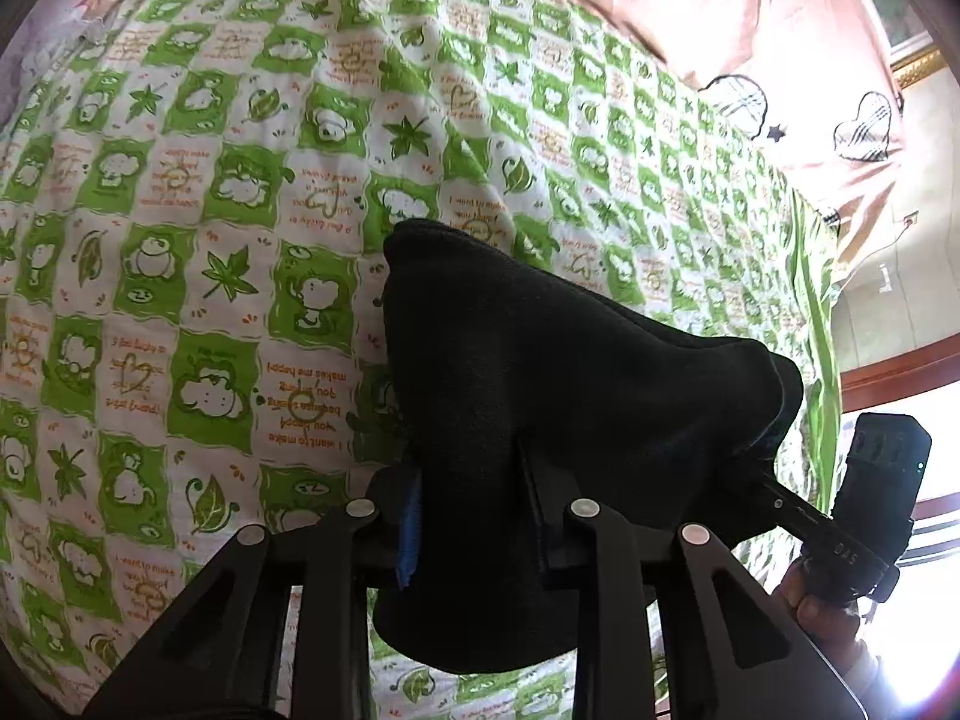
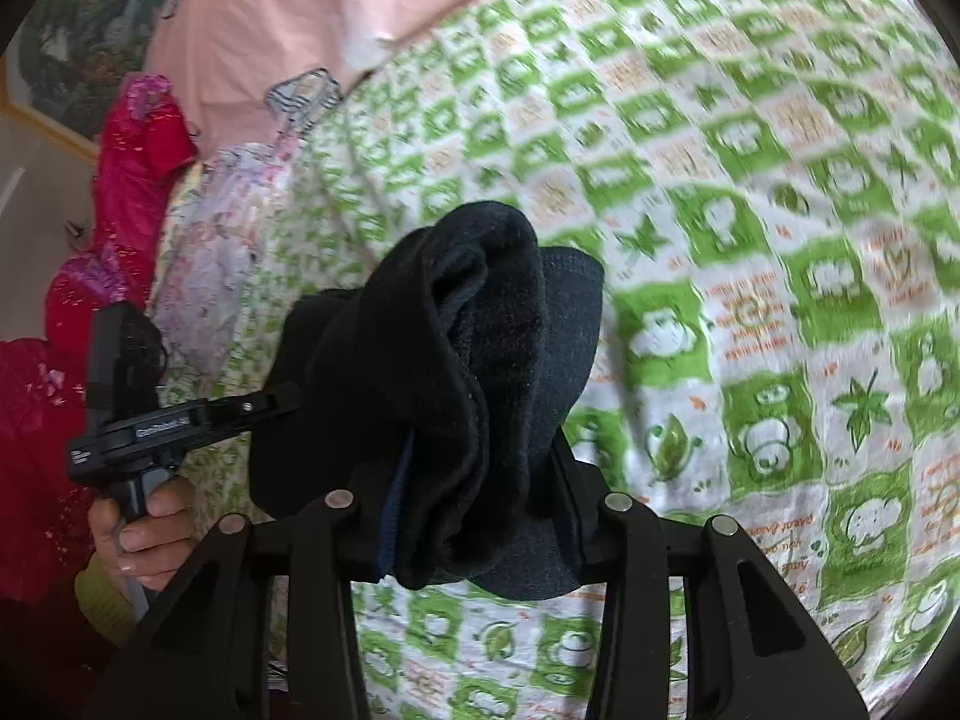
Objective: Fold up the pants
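Green-and-white patterned bedspread (image 1: 180, 276) across bed, pink sheet (image 2: 252, 30) at far edge, red garments (image 2: 36, 420) off to one side. Black pants (image 1: 540, 372) bunched and lifted just above bedspread, strung between both tools: left gripper (image 1: 474, 516) clenched on one end, right gripper (image 2: 474, 498) clenched on other end, thick fleecy wad (image 2: 504, 324) filling jaws. Soft, limp, light, grippy not slippery; likely sags in middle, best taken at waistband or hem corners.
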Demonstrator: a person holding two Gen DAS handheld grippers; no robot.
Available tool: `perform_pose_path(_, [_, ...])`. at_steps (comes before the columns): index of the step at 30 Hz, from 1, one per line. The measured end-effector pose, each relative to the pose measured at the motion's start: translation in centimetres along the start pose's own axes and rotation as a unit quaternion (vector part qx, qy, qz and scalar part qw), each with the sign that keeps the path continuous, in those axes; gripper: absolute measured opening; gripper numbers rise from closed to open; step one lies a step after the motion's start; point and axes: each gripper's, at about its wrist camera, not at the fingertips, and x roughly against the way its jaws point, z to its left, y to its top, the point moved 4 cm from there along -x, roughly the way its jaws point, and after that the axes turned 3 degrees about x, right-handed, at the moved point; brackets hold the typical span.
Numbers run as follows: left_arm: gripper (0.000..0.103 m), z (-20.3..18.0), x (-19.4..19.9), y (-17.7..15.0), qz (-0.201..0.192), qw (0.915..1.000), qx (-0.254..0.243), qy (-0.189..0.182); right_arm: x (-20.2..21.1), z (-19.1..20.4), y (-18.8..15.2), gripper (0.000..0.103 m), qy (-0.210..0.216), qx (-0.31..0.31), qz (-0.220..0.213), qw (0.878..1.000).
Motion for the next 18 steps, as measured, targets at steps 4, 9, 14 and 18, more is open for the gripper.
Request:
perform_pose_path(4, [0.025, 0.1, 2.0, 0.1, -0.023, 0.9997, 0.007, -0.004, 0.5, 1.6, 0.9, 0.04, 0.015, 0.016, -0.007, 1.0])
perform_pose_path(9, [0.025, 1.4, 5.1, 0.8, -0.057, 0.9982, 0.02, 0.002, -0.7, 4.3, 2.9, 0.04, 0.036, 0.044, -0.007, 0.998])
perform_pose_path(14, [0.025, 4.0, 7.3, 2.1, -0.084, 0.9952, 0.045, 0.02, -3.7, 7.0, 5.0, 0.04, 0.045, 0.08, 0.007, 0.996])
perform_pose_path(18, [0.025, 6.4, 8.5, 3.2, -0.104, 0.9915, 0.068, 0.038, -6.0, 9.1, 6.2, 0.04, 0.048, 0.105, 0.018, 0.993])
